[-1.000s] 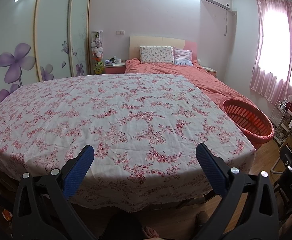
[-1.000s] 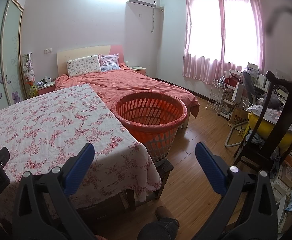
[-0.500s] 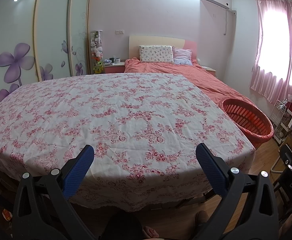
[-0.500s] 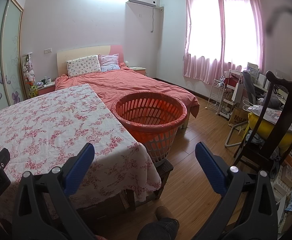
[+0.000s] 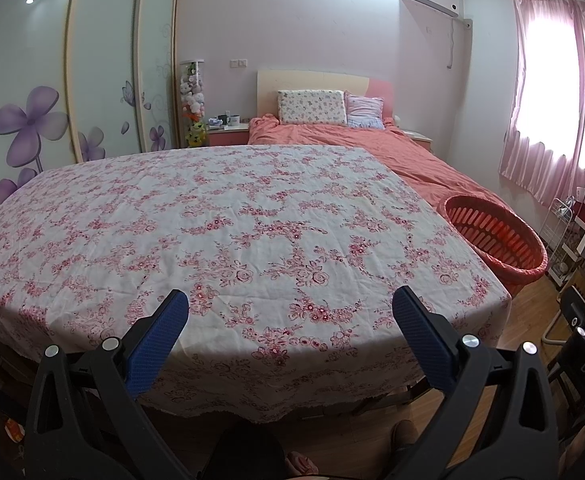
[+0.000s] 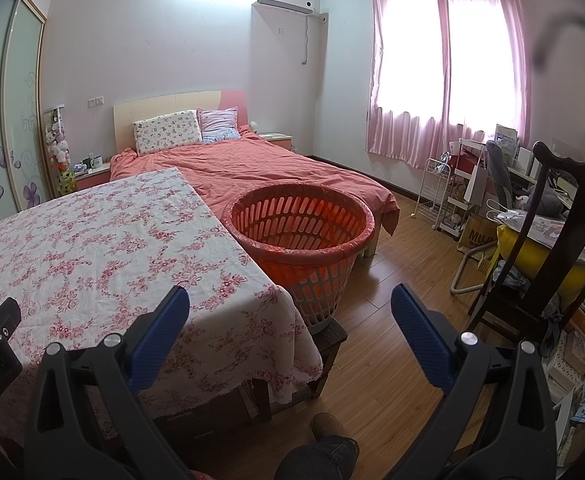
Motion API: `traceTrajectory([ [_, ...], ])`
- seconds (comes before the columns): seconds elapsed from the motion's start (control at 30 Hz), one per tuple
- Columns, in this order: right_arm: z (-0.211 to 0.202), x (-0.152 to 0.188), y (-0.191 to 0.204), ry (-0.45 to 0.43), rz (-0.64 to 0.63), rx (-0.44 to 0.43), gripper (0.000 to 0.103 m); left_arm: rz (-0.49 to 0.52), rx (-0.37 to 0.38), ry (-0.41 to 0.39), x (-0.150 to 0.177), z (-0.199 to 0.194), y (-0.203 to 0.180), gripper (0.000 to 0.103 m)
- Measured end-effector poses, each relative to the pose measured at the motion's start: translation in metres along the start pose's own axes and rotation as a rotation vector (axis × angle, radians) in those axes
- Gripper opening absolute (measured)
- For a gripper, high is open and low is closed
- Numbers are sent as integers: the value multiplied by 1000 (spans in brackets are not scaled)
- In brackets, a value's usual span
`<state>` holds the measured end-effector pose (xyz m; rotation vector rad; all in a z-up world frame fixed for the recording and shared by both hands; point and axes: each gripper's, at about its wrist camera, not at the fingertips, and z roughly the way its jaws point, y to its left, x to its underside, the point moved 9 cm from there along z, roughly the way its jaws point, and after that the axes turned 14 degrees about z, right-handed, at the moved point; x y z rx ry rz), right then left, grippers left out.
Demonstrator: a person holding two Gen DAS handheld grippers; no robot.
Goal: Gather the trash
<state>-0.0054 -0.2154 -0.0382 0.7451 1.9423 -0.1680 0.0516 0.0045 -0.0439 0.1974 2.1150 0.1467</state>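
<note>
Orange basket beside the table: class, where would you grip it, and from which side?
Grip the basket's rolled top rim, probably at the near right arc, coming down from above with the open right gripper. The wall is wide and round; only the rim suits the fingers.

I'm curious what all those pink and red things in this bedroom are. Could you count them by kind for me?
Pillows: 2, a floral pillow and a striped pillow
Bedspread: 1
Flowered tablecloth: 1
Red basket: 1
Pink curtains: 1 set
Total: 6
</note>
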Motion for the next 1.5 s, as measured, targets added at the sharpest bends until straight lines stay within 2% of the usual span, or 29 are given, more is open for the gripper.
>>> traceTrajectory([
  [1.5,0,0,0,1,0,0,98,9,0,5,2,0,-3,100],
])
